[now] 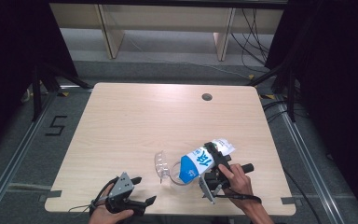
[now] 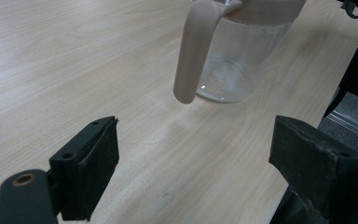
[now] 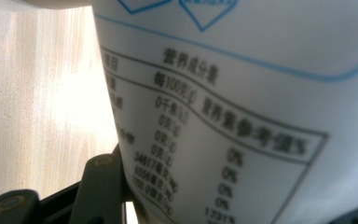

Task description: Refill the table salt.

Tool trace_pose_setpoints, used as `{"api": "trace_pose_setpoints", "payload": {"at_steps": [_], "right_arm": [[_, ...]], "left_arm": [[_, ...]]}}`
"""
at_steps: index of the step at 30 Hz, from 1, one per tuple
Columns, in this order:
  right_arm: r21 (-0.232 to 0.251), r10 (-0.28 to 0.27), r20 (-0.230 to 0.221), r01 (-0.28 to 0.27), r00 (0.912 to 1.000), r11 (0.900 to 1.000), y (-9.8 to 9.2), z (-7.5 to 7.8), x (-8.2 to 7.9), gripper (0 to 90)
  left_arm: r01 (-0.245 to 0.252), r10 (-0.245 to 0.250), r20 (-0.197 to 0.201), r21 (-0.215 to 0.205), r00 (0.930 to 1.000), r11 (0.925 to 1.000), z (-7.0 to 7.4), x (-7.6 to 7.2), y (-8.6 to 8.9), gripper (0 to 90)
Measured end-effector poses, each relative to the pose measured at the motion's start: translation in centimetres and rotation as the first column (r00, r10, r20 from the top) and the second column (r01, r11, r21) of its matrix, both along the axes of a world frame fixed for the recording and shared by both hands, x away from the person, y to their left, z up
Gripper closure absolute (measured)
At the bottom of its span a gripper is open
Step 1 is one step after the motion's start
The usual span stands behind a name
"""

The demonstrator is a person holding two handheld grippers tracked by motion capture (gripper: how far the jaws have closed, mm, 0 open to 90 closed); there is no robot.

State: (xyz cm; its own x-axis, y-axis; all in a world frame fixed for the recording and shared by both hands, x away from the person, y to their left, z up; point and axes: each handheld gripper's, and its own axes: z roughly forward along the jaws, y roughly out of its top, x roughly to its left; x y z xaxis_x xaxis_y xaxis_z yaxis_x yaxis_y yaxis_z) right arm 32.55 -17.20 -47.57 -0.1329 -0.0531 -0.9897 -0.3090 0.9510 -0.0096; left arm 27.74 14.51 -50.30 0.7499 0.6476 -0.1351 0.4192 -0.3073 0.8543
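The tilted bottle point(image 1: 204, 161) leans over the jug point(image 1: 177, 173), near the table's point(image 1: 135, 121) front edge.

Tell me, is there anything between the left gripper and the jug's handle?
Nothing visible. The left gripper is open, and bare table lies between its fingers and the beige handle of the clear jug.

The scene is viewed from above the near edge of the wooden table point(image 1: 135, 121), forward and down, so that the whole top and the floor beyond are taken in. The left gripper view is set low over the tabletop and is aimed along its jaws at the clear pitcher point(image 2: 230, 60), seen close. The right gripper view is pressed nearly against the carton point(image 3: 242, 116), whose print is blurred by nearness. Pitcher point(image 1: 173, 170), carton point(image 1: 200, 163) and tabletop are shared with the high view.
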Motion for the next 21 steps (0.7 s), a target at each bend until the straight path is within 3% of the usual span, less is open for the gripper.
{"api": "trace_pose_setpoints", "payload": {"at_steps": [3,4,6,10,11,12,14,15,21], "right_arm": [[0.008,-0.014,-0.011,0.014,0.9998,1.000,-0.02,-0.14,-0.06,48.6],[0.039,0.003,-0.021,-0.002,0.9998,0.999,0.05,-0.37,0.04,48.6],[-0.001,-0.007,0.003,0.007,1.0000,1.000,0.02,-0.10,-0.04,48.7],[-0.008,-0.004,0.006,0.004,1.0000,1.000,0.02,-0.09,-0.01,48.7],[0.029,0.018,-0.005,-0.018,0.9998,0.999,0.11,-0.33,0.13,48.7],[0.030,0.019,-0.005,-0.019,0.9998,0.999,0.10,-0.35,0.15,48.7],[0.020,0.017,0.000,-0.017,0.9998,1.000,0.10,-0.34,0.16,48.7],[-0.014,-0.001,0.010,0.001,0.9999,1.000,-0.01,-0.16,0.08,48.8],[-0.011,-0.014,-0.002,0.014,0.9999,1.000,-0.04,-0.27,-0.05,48.9]], "left_arm": [[-0.002,0.002,0.000,0.004,1.0000,1.0000,0.01,0.00,0.04,15.1],[-0.002,0.002,0.000,0.004,1.0000,1.0000,0.01,0.00,0.04,15.1],[0.000,0.000,0.002,0.000,1.0000,1.0000,0.00,0.01,0.01,15.1],[-0.002,0.002,-0.005,0.002,1.0000,1.0000,0.01,0.00,0.06,15.1],[0.004,-0.004,-0.003,-0.001,1.0000,1.0000,-0.01,0.08,0.10,15.1],[-0.021,0.021,-0.014,-0.025,0.9997,0.9995,-0.09,-0.06,-0.03,15.1],[-0.015,0.014,-0.010,-0.015,0.9998,0.9998,-0.05,-0.01,0.07,15.1],[-0.015,0.015,-0.010,-0.016,0.9998,0.9997,-0.06,-0.02,0.05,15.0],[-0.010,0.010,-0.014,-0.015,0.9999,0.9998,-0.06,0.01,0.04,15.0]]}}
